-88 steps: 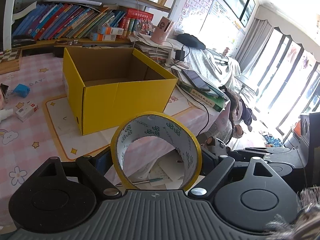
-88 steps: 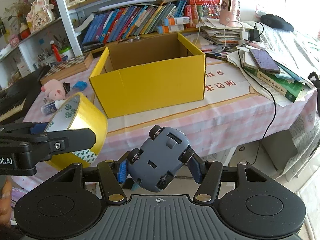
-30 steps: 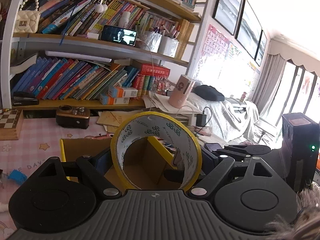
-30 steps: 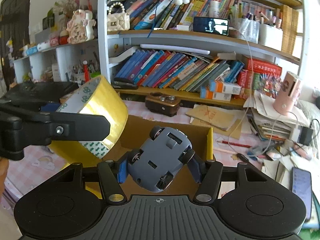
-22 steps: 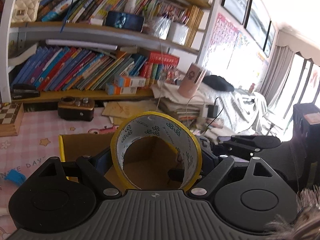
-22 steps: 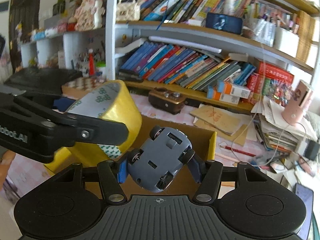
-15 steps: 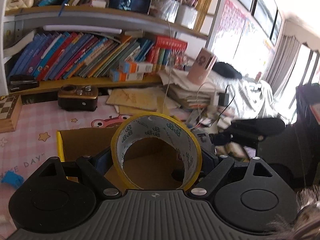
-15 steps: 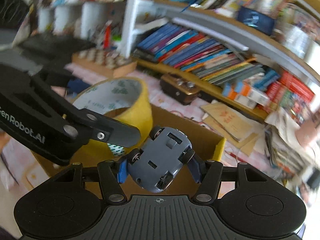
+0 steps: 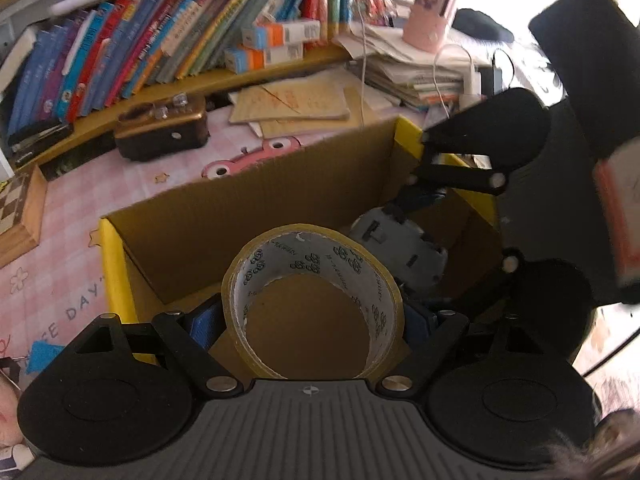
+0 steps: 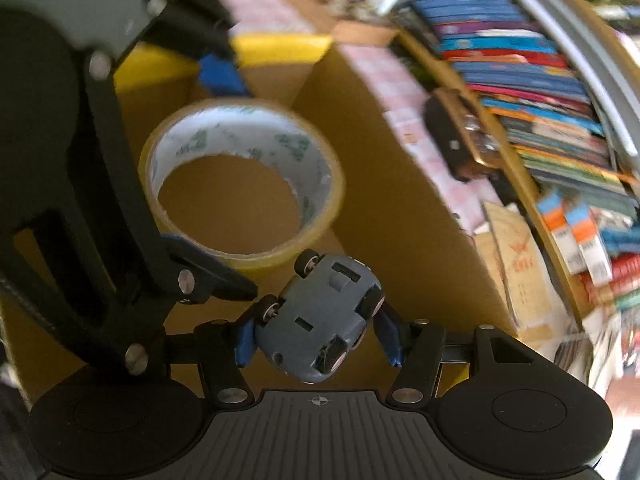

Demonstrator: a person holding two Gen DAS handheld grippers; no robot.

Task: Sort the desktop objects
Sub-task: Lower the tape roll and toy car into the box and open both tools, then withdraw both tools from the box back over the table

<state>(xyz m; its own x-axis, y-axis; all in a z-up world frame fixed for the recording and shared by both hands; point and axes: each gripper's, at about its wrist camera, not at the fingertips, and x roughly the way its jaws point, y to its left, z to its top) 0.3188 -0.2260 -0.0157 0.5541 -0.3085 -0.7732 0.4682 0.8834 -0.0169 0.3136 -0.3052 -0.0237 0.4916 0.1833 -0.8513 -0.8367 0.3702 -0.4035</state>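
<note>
Lowering both loads into the yellow box (image 9: 116,276), keep your left hand-held gripper (image 9: 312,320) clamped across the tape roll (image 9: 312,300) and your right hand-held gripper (image 10: 316,336) pinching the toy car (image 10: 320,316) until each nears the floor. Ahead, the car almost touches the roll; spread them apart, minding the far cardboard wall.

Books (image 9: 132,52) line the shelf behind a brown radio (image 9: 162,130).
</note>
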